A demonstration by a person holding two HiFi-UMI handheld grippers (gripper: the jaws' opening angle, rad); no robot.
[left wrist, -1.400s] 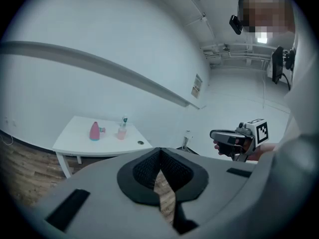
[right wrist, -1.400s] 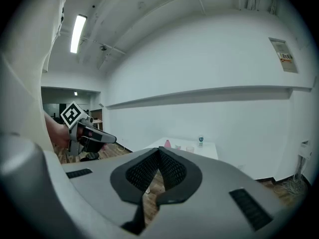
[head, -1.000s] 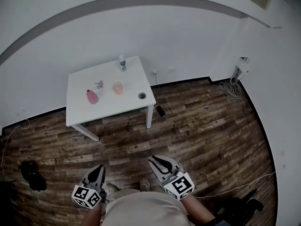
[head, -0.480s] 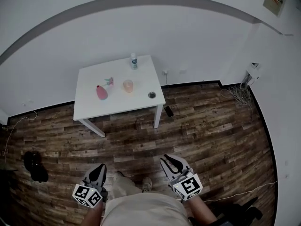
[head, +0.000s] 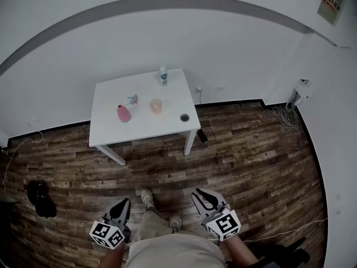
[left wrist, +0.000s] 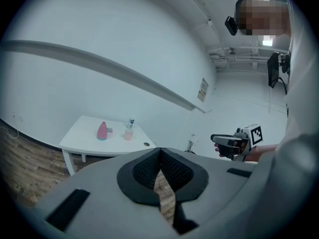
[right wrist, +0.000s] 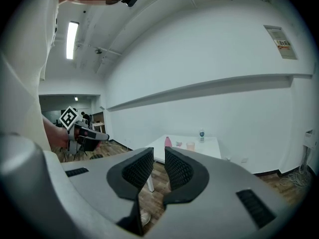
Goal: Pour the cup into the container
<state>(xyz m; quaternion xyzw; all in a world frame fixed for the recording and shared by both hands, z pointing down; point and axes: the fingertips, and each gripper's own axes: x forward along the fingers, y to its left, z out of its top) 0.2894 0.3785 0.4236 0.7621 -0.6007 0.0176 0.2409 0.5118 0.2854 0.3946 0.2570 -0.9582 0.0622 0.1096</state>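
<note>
The left tongs (head: 122,205) and right tongs (head: 202,195) were both clenched on nothing, far from the table (head: 142,130). The cup (head: 156,105) stood mid-table, beside a pink bottle (head: 124,113). Under the table lay a wood floor (head: 251,155). One shoe (head: 146,196) had stepped nearer the table than before.

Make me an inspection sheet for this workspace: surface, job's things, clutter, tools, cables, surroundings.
Surface: white table by the wall, few things on it.
Job's things: cup upright mid-table; pink bottle left of it, apart.
Clutter: water bottle at the back edge; small dark round thing near the front right corner.
Tools: left tool and right tool both shut, empty, well short of the table.
Cables: tangle by the right wall; thin cable on the floor.
Surroundings: wood floor; dark shoes or bag at left; wall notice.
</note>
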